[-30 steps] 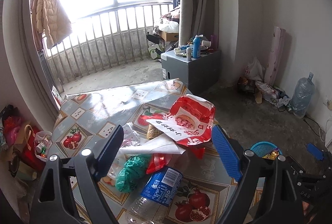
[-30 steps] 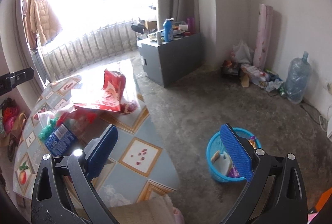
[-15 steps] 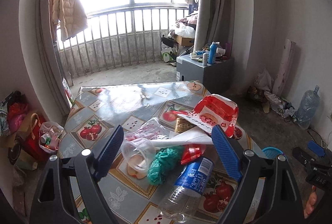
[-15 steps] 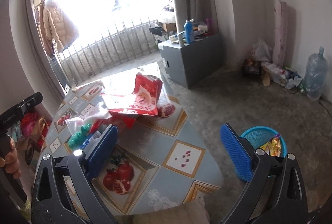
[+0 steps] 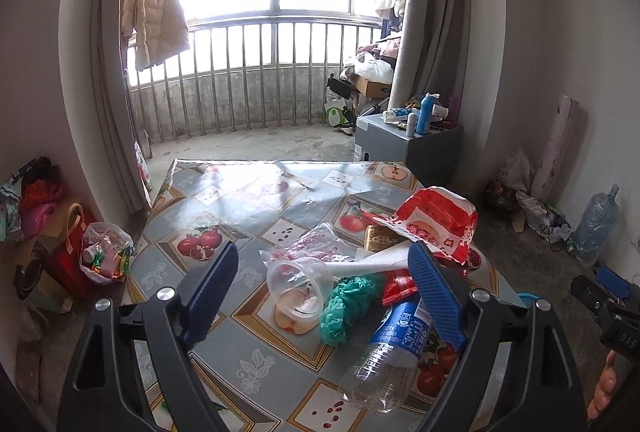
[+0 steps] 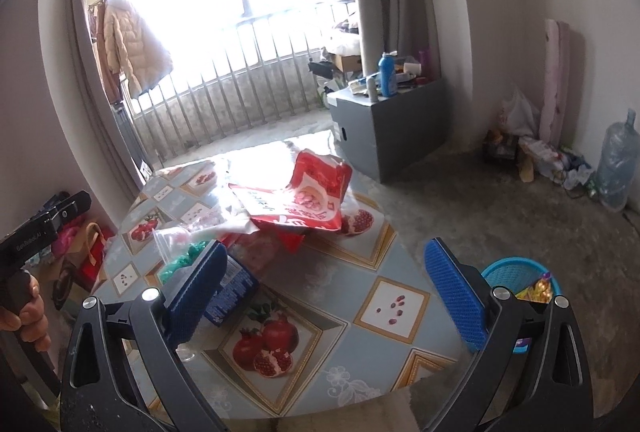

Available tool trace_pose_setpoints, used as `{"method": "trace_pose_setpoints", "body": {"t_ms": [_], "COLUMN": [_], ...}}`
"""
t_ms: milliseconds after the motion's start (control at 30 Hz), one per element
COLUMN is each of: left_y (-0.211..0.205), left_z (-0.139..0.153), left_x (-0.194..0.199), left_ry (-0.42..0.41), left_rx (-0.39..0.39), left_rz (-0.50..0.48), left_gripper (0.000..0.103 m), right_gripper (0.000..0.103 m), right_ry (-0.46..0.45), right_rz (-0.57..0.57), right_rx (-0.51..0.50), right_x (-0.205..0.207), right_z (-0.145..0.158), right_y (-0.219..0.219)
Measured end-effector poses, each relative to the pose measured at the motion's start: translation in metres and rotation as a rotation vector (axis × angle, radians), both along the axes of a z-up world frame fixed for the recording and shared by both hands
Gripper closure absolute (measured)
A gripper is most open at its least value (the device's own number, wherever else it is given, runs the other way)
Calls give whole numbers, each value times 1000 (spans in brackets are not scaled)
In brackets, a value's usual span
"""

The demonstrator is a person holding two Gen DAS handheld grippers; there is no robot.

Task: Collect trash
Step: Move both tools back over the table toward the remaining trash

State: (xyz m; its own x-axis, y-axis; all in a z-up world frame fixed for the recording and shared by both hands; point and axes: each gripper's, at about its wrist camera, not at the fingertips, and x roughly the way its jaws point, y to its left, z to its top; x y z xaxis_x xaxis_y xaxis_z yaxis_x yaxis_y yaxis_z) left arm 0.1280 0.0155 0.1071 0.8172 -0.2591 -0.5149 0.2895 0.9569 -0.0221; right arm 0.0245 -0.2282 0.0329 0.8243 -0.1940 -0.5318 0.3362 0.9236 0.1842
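Note:
A trash pile lies on the fruit-print table (image 5: 248, 200): a red snack bag (image 5: 436, 220), a clear plastic cup (image 5: 298, 286), a green crumpled bag (image 5: 348, 302), white paper (image 5: 380, 258) and a clear bottle with a blue label (image 5: 394, 344). My left gripper (image 5: 324, 296) is open and empty, held above the cup and green bag. My right gripper (image 6: 328, 288) is open and empty over the table's near right part; the red snack bag (image 6: 308, 196) and the bottle's blue label (image 6: 232, 292) lie ahead to its left. A blue trash basket (image 6: 516, 272) stands on the floor right of the table.
A grey cabinet (image 5: 408, 148) with bottles stands behind the table. A large water jug (image 5: 596, 224) and clutter line the right wall. Bags (image 5: 104, 252) sit on the floor left of the table. Balcony railing (image 5: 256, 72) lies beyond.
Both grippers have pulled back and up from the pile, showing more of the table. The left view now shows the cup and whole bottle. Both stay open.

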Motion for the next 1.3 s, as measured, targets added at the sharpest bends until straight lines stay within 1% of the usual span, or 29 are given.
{"method": "trace_pose_setpoints", "body": {"t_ms": [433, 600, 700, 833, 1100, 1300], "left_y": [6, 9, 12, 16, 16, 2], "left_z": [-1, -5, -7, -15, -37, -41], "left_x": [0, 3, 2, 4, 17, 32], "left_ry": [0, 10, 7, 18, 55, 50], "left_rx": [-2, 6, 2, -9, -30, -50], "left_rz": [14, 29, 41, 44, 11, -64], "left_gripper": [18, 18, 18, 18, 18, 18], "right_gripper": [8, 8, 8, 9, 16, 23], "right_ry": [-20, -24, -20, 3, 58, 90], "right_rz": [2, -34, -78, -84, -14, 15], "right_rx": [15, 8, 47, 92, 143, 185], "right_x": [0, -5, -9, -7, 14, 33], "right_z": [-1, -2, -5, -11, -26, -35], "right_y": [2, -20, -44, -58, -53, -58]}}
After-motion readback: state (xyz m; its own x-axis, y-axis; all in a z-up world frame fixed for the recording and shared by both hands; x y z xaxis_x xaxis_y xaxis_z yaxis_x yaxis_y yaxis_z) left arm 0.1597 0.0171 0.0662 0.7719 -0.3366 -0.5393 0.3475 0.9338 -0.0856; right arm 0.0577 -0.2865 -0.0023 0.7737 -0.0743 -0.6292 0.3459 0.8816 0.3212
